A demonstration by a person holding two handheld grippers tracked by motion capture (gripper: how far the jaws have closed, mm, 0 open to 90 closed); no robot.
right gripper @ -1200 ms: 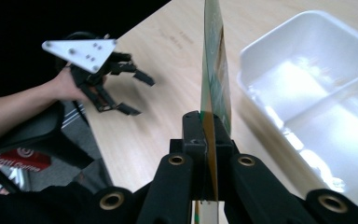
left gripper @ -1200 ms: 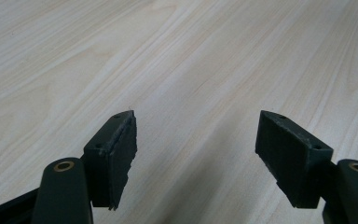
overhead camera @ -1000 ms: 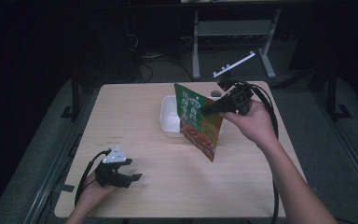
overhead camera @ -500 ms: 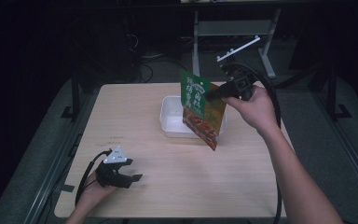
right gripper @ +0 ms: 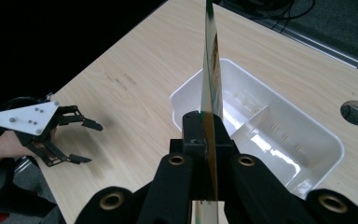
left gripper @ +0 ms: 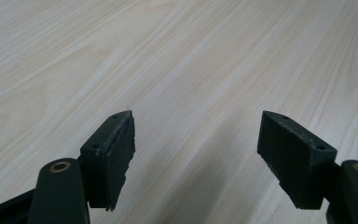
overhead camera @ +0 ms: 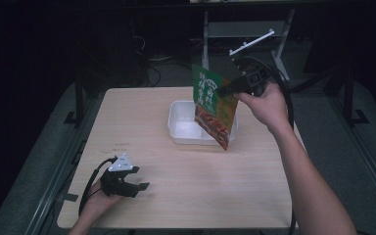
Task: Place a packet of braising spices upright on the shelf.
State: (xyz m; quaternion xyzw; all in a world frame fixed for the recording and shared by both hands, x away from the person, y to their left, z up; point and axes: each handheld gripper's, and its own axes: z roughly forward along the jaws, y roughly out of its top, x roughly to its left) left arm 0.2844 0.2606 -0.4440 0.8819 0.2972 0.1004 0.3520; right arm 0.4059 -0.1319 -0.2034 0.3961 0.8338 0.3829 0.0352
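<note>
High view: right hand-held gripper (overhead camera: 223,90) is clamped on the upper edge of a green and red snack packet (overhead camera: 214,105), held in the air above the right part of the white tub (overhead camera: 182,128). Packet hangs tilted, lower corner past the tub's near right rim; likely held by the top so it can drop into the tub. Left hand-held gripper (overhead camera: 136,182) rests on the counter (overhead camera: 215,186), well apart from the tub toward the near left corner, jaws apart, nothing in them; looks parked. Bare wood between it and the tub, nothing in the way.

Left gripper view: jaws spread wide over plain wood, nothing between.

Right gripper view: jaws pinched together on the packet (right gripper: 211,84), seen edge-on, rising straight up. Tub (right gripper: 303,135) is directly below and beyond, empty, with a divider inside. A round cable hole (right gripper: 357,112) sits in the counter beyond the tub. Left hand-held gripper (right gripper: 88,140) lies left of the tub.
</note>
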